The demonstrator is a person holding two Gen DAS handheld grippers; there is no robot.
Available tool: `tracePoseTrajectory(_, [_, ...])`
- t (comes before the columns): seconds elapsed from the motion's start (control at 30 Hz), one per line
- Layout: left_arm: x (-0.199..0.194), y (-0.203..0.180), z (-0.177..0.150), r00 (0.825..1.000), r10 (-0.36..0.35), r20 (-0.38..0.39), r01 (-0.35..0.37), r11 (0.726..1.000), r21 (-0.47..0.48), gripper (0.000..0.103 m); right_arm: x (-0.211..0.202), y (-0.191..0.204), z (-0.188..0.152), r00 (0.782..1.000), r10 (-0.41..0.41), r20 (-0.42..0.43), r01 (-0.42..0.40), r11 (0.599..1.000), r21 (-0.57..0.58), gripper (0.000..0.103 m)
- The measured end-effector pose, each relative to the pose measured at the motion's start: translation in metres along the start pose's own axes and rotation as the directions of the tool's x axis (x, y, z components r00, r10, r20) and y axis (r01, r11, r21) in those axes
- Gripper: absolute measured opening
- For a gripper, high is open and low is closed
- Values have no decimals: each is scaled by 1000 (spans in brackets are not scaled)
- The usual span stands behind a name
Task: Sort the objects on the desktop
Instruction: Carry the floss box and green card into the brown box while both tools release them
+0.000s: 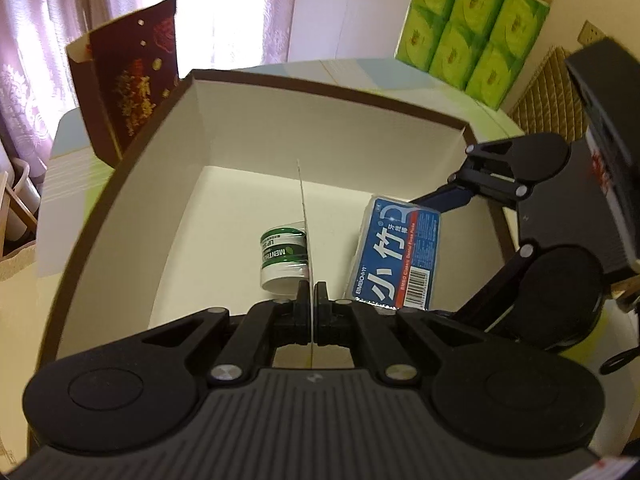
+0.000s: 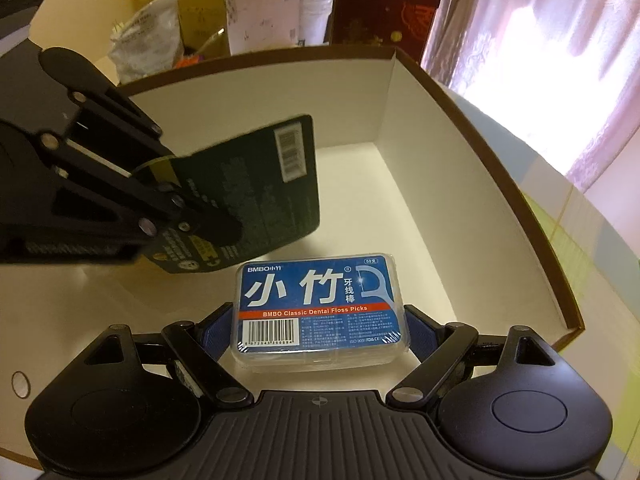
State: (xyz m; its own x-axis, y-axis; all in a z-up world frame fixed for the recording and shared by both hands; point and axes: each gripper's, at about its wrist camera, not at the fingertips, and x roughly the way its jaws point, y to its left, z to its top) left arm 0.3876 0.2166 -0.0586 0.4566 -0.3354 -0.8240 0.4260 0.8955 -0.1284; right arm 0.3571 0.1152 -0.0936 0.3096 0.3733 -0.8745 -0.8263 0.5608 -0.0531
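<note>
Both grippers hang over the open white box (image 2: 460, 184): your right gripper (image 2: 320, 332) is clamped on the blue floss-pick pack (image 2: 320, 304) (left gripper (image 1: 309, 300) pinches a thin dark card (image 2: 256, 188)), so lower it flat near the box's right wall before releasing.

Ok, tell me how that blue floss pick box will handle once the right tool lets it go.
The floss pick box looks rigid and flat-sided, so it should probably land flat, not roll. Its glossy clear wrap may let it slide on the smooth white box floor. It is likely light, so a nudge could shift it.
</note>
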Motion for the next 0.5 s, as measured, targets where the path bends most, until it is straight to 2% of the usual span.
tracePoseTrajectory(0.23, [16, -4, 5, 998, 9, -63, -7, 999, 35, 0, 12, -4, 3, 998, -15, -58, 12, 998, -55, 84])
tracePoseTrajectory(0.3, [17, -4, 6, 997, 13, -78, -10, 999, 41, 6, 14, -4, 4, 998, -25, -59, 21, 997, -70, 84])
tracePoseTrajectory(0.33, [17, -3, 5, 996, 14, -83, -10, 999, 41, 10, 15, -5, 5, 997, -28, -70, 22, 997, -75, 89])
tracePoseTrajectory(0.37, [17, -3, 4, 996, 23, -83, -19, 999, 43, 12, 16, -5, 5, 997, -34, -76, 27, 996, -81, 98])
tracePoseTrajectory(0.4, [17, -2, 4, 996, 36, -87, -32, 998, 46, 15, 16, -5, 5, 996, -39, -77, 33, 996, -88, 101])
tracePoseTrajectory(0.43, [17, -2, 4, 995, 47, -93, -43, 998, 50, 23, 16, -5, 6, 996, -41, -74, 34, 995, -96, 101])
tracePoseTrajectory(0.5, [16, -1, 2, 994, 59, -94, -55, 997, 49, 27, 16, -5, 9, 997, -38, -66, 31, 994, -105, 101])
